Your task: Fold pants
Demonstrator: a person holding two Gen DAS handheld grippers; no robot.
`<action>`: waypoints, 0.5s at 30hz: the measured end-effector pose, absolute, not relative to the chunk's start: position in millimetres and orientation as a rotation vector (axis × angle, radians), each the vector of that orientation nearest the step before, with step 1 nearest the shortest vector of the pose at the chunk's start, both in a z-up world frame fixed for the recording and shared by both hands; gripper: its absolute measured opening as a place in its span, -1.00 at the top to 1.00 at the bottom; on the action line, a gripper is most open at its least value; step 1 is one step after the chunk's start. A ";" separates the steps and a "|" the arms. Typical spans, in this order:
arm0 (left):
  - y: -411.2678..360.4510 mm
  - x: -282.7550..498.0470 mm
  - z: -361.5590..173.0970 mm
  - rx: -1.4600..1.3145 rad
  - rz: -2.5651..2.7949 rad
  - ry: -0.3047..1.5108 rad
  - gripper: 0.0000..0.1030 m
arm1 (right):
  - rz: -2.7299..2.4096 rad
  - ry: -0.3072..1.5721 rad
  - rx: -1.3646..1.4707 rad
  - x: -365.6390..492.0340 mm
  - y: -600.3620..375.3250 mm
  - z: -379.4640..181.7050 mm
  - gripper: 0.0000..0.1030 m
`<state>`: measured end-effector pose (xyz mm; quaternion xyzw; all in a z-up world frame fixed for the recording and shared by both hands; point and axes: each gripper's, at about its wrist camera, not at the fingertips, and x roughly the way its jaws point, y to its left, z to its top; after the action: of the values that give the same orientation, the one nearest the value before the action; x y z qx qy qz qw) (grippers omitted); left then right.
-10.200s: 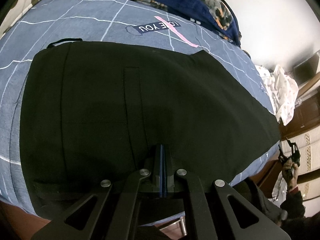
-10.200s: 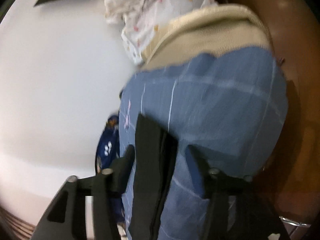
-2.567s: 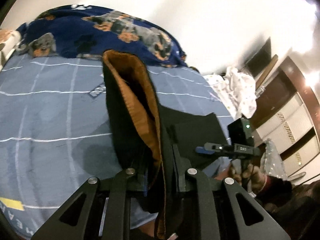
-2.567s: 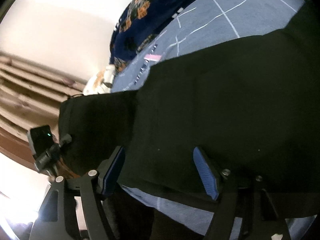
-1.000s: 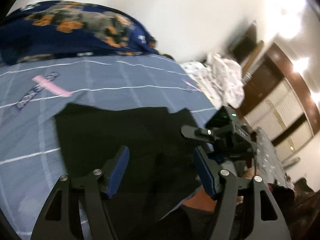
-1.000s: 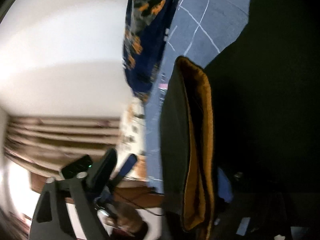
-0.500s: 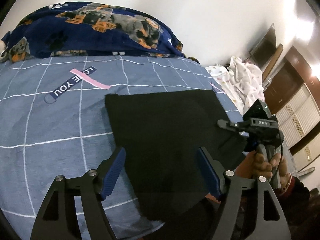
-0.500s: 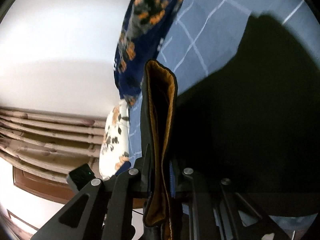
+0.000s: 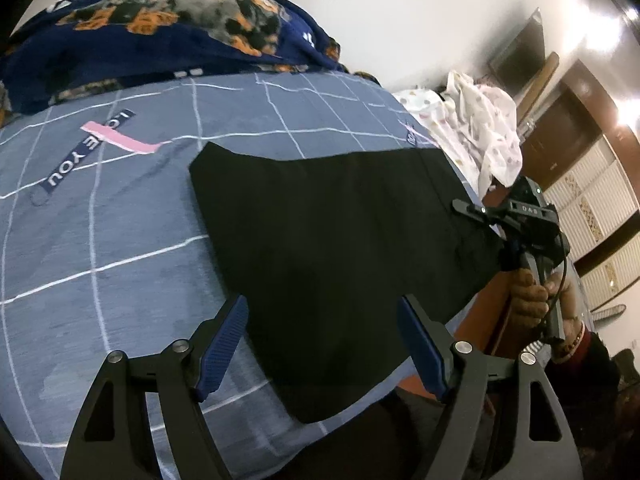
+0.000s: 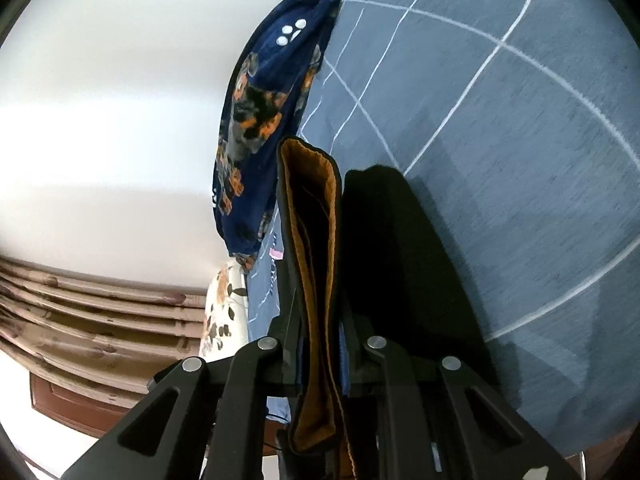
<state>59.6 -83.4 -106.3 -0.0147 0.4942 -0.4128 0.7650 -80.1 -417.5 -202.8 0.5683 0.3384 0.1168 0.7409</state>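
Note:
The black pants (image 9: 332,236) lie folded on the blue checked bed sheet (image 9: 100,240), reaching its near edge. My left gripper (image 9: 324,344) is open and empty, its blue pads on either side of the pants' near part, just above the cloth. My right gripper (image 10: 320,348) is shut on the pants' waistband (image 10: 316,240), whose orange lining shows, and lifts it off the sheet (image 10: 500,120). In the left wrist view the right gripper (image 9: 516,220) is at the pants' right end.
A dark blue dog-print blanket (image 9: 160,28) is bunched at the back of the bed. A white spotted cloth (image 9: 480,128) lies at the far right. Wooden cabinets (image 9: 576,152) stand past the bed's right side. A floral pillow (image 10: 220,312) is beside the headboard.
My left gripper let go of the pants about a second ago and stays open over them. My right gripper shut on the waistband and has raised it.

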 end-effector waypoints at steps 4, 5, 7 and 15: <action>-97.0 57.1 -112.7 0.003 -0.902 1.090 -0.49 | 0.251 0.750 1.250 -78.5 -424.1 -211.5 0.74; -100.2 56.7 -115.4 0.010 -0.901 1.100 -0.49 | 0.237 0.766 1.262 -77.9 -427.6 -221.6 0.74; -105.8 56.6 -121.2 0.019 -0.901 1.119 -0.49 | 0.229 0.768 1.290 -79.3 -434.0 -235.0 0.74; -120.5 52.8 -136.0 0.074 -0.901 1.140 -0.49 | 0.227 0.793 1.280 -76.9 -439.8 -249.9 0.84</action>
<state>52.8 -120.5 -136.0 0.0340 0.5209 -0.4118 0.7470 -76.9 -439.8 -249.9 0.5798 0.3595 0.1028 0.7239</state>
